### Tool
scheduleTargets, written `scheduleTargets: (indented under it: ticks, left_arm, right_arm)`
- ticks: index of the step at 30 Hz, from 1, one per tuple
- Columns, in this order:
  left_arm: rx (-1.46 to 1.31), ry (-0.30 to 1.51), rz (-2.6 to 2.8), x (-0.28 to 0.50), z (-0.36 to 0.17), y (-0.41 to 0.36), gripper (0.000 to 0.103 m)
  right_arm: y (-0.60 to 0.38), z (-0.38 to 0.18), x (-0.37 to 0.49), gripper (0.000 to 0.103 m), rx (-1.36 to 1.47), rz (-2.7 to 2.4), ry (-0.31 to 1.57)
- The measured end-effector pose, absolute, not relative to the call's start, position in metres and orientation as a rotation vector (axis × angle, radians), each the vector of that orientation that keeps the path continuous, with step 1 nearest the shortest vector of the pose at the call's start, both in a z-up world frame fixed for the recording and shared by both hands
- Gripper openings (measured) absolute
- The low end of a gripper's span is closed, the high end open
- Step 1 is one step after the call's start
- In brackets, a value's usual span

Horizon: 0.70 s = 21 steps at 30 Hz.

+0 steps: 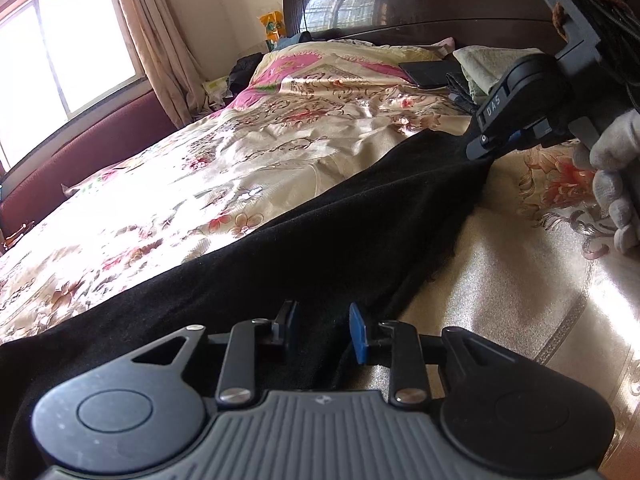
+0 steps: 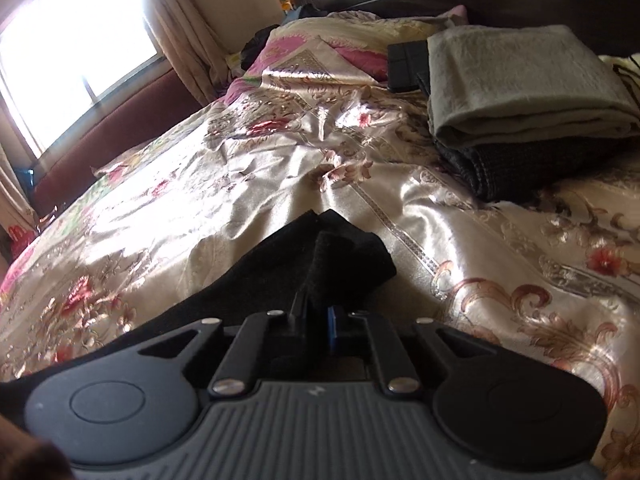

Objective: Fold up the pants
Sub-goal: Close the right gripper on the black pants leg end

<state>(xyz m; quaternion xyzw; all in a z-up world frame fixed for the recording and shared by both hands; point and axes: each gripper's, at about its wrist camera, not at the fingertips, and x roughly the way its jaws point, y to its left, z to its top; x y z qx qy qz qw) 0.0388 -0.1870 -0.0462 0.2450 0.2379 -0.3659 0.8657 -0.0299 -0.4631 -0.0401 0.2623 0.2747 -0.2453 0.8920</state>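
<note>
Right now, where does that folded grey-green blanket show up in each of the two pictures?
Left wrist view: the folded grey-green blanket peeks out at upper right, partly hidden behind the right gripper.
Right wrist view: the blanket lies in full at upper right, atop a dark folded garment.
Shared landmark: the dark flat case just left of it.

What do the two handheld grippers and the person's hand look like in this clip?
Both the left gripper and the right gripper are black, with ribbed grey bodies, round side discs, silver screws and a blue pad on one finger. The right one carries "DAS" lettering and dark cables. The person's hand wears a pale grey glove.
</note>
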Motion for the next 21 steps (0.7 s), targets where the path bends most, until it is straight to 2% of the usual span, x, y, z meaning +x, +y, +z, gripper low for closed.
scheduleTargets:
  ticks: [3, 6, 10, 14, 15, 16, 17, 21]
  left_arm:
    - [0.521, 0.496, -0.771, 0.038, -0.046, -0.188, 0.044]
    - [0.519, 0.5, -0.778, 0.04, -0.046, -0.188, 0.044]
    - [0.524, 0.498, -0.785, 0.04, -0.047, -0.192, 0.044]
    - [0.53, 0.496, -0.787, 0.039, -0.047, -0.194, 0.044]
    - [0.529, 0.496, -0.79, 0.039, -0.046, -0.194, 0.044]
    - [0.531, 0.494, -0.791, 0.039, -0.046, -0.195, 0.044]
    - [0.533, 0.491, -0.791, 0.039, -0.046, -0.195, 0.044]
    - [0.531, 0.475, -0.798, 0.038, -0.043, -0.196, 0.044]
  right_arm:
    - [-0.464, -0.048, -0.027, 0.016, 0.558, -0.518, 0.599]
    - [-0.468, -0.044, -0.034, 0.028, 0.597, -0.555, 0.582]
    - [-0.468, -0.038, -0.042, 0.028, 0.55, -0.577, 0.556]
    - [-0.482, -0.047, -0.03, 0.028, 0.646, -0.541, 0.569]
    - [-0.484, -0.049, -0.029, 0.024, 0.671, -0.544, 0.559]
    - [-0.486, -0.05, -0.031, 0.011, 0.689, -0.545, 0.538]
    - [-0.488, -0.049, -0.032, 0.003, 0.696, -0.546, 0.518]
    - [-0.496, -0.039, -0.043, 0.003, 0.76, -0.514, 0.435]
